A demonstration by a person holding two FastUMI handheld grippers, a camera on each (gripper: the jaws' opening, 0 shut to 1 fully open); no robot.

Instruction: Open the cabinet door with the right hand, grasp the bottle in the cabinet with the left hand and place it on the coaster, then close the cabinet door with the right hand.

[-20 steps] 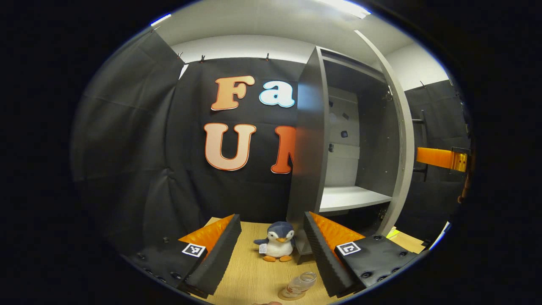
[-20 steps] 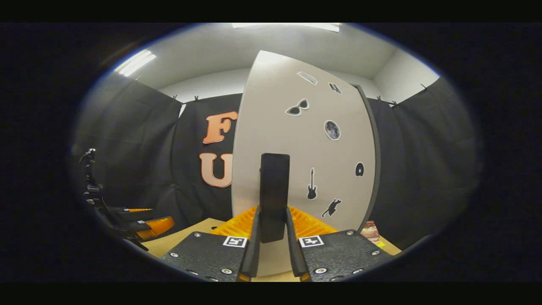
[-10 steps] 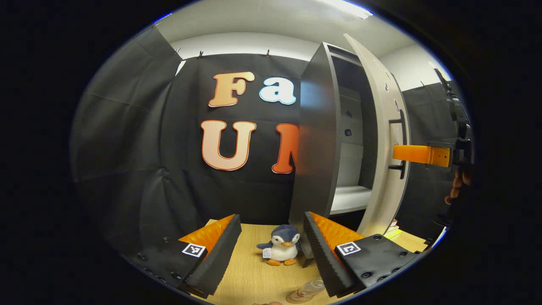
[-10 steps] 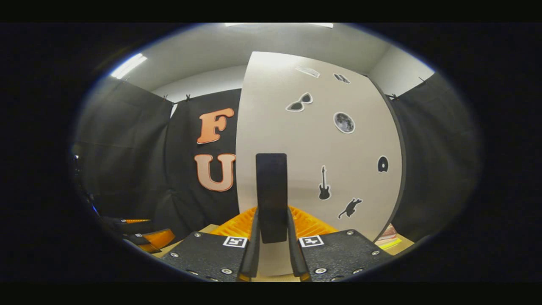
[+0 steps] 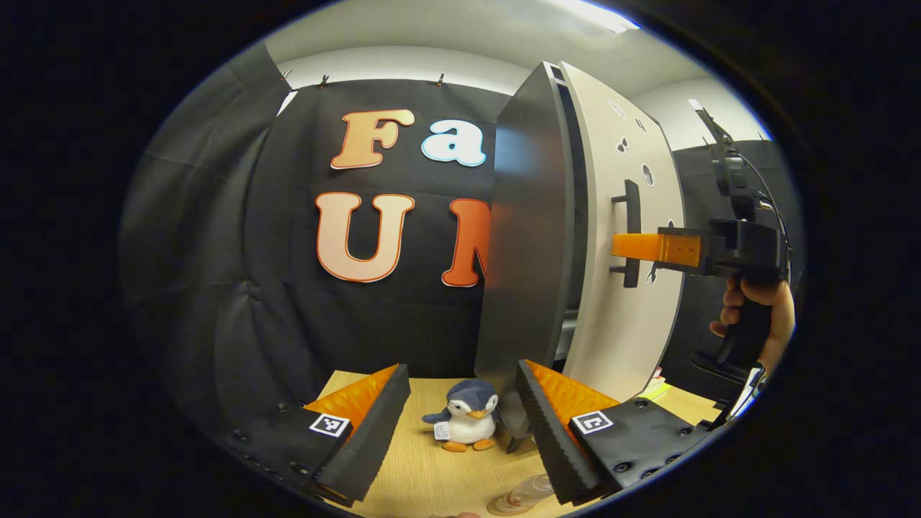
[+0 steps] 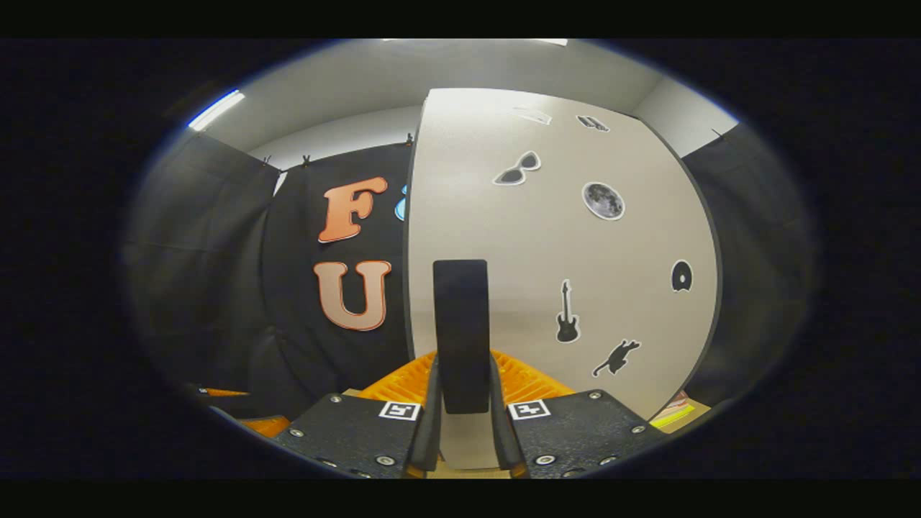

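Observation:
The clear bottle (image 5: 531, 491) stands on the round coaster (image 5: 502, 508) at the bottom of the left gripper view, just inside my left gripper's right finger. My left gripper (image 5: 464, 403) is open with nothing between its fingers. The pale cabinet door (image 6: 561, 252) carries several small stickers and stands almost closed against the grey cabinet (image 5: 529, 237), with a thin gap left. My right gripper (image 6: 462, 381) is shut on the door's black handle (image 6: 461, 316). In the left gripper view a hand (image 5: 755, 316) holds that gripper (image 5: 647, 247) at the handle (image 5: 631, 230).
A small penguin plush (image 5: 464, 424) sits on the wooden table (image 5: 424, 475) in front of the cabinet's near corner. Books or papers (image 6: 673, 416) lie on the table right of the cabinet. Black cloth walls close the booth.
The cabinet door has swung from wide open to almost closed, my right gripper moving with its handle. The shelf inside has gone from sight. The left gripper has stayed open.

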